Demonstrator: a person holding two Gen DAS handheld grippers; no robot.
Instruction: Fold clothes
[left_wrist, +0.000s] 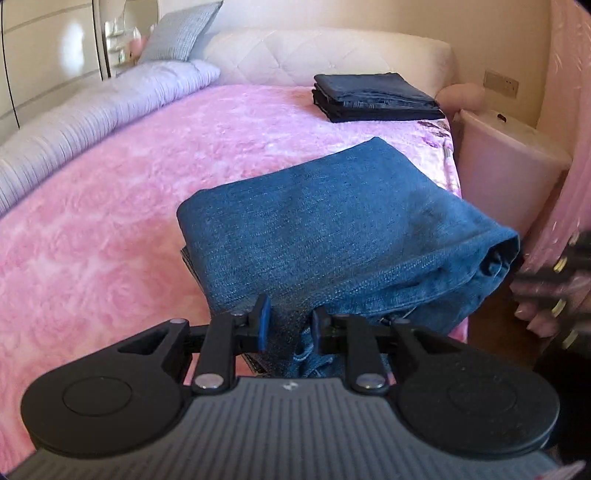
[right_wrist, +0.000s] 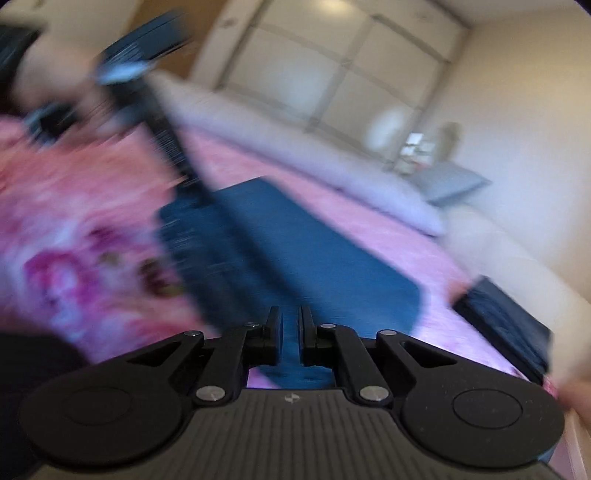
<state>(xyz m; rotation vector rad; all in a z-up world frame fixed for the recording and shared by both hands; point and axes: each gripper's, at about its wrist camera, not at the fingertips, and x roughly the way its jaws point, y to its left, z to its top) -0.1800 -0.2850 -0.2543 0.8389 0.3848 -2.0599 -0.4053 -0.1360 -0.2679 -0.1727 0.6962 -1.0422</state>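
Observation:
Blue jeans (left_wrist: 332, 229) lie folded in a thick bundle near the right edge of the pink bed. My left gripper (left_wrist: 290, 325) is shut on the bundle's near edge, with denim bunched between its blue pads (left_wrist: 263, 321). In the right wrist view, badly blurred, my right gripper (right_wrist: 290, 332) is shut, and the blue jeans (right_wrist: 295, 251) fill the thin slit between its fingers. That gripper also shows as a dark blur (left_wrist: 569, 266) just off the bundle's open right end.
A stack of dark folded clothes (left_wrist: 373, 96) sits at the far right of the pink blanket (left_wrist: 129, 203). A rolled lilac duvet (left_wrist: 92, 110) and a grey pillow (left_wrist: 181, 33) line the left side. A pale nightstand (left_wrist: 506, 155) stands beside the bed.

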